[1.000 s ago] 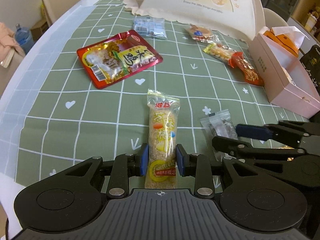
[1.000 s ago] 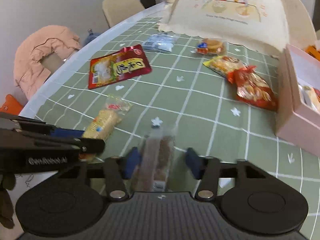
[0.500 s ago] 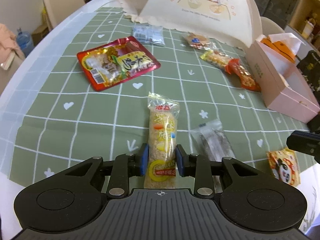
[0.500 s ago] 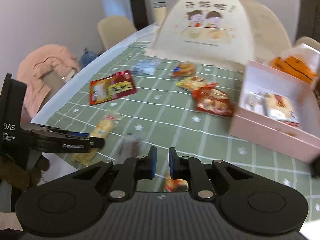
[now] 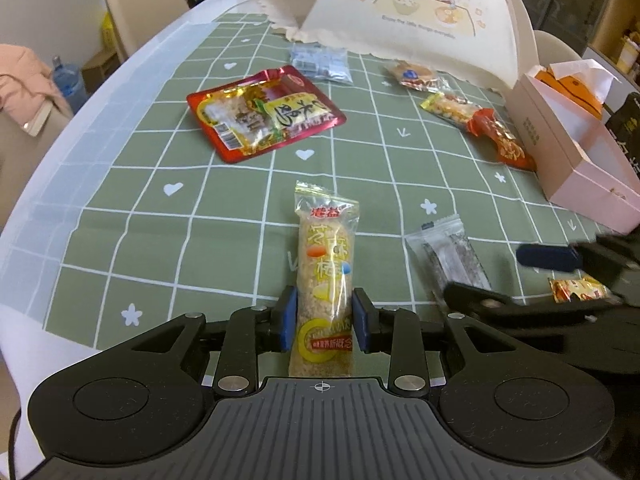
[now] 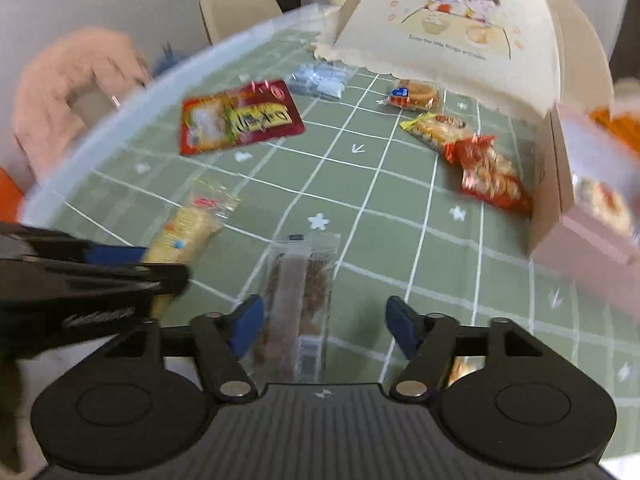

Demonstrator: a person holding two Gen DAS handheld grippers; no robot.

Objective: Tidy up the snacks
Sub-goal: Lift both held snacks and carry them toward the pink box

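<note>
My left gripper (image 5: 323,320) is shut on the near end of a yellow rice-cracker bar (image 5: 326,272) that lies lengthwise on the green checked tablecloth. My right gripper (image 6: 322,326) is open, its jaws on either side of a clear packet of brown bars (image 6: 300,292) that also shows in the left wrist view (image 5: 448,258). The pink box (image 5: 576,156) stands at the right with snacks inside (image 6: 600,200). The right gripper's blue finger (image 5: 548,258) shows at the right of the left wrist view.
A red pouch (image 5: 264,114), a blue packet (image 5: 320,64), a round-cake packet (image 5: 414,74), a yellow packet (image 5: 448,106) and an orange-red bag (image 5: 506,144) lie further back. A small orange packet (image 5: 580,290) lies near the right. A cream food cover (image 5: 420,12) stands behind.
The right gripper has come back down from near the pink box and opened around the clear brown-bar packet. The left gripper stays shut on the rice-cracker bar.
</note>
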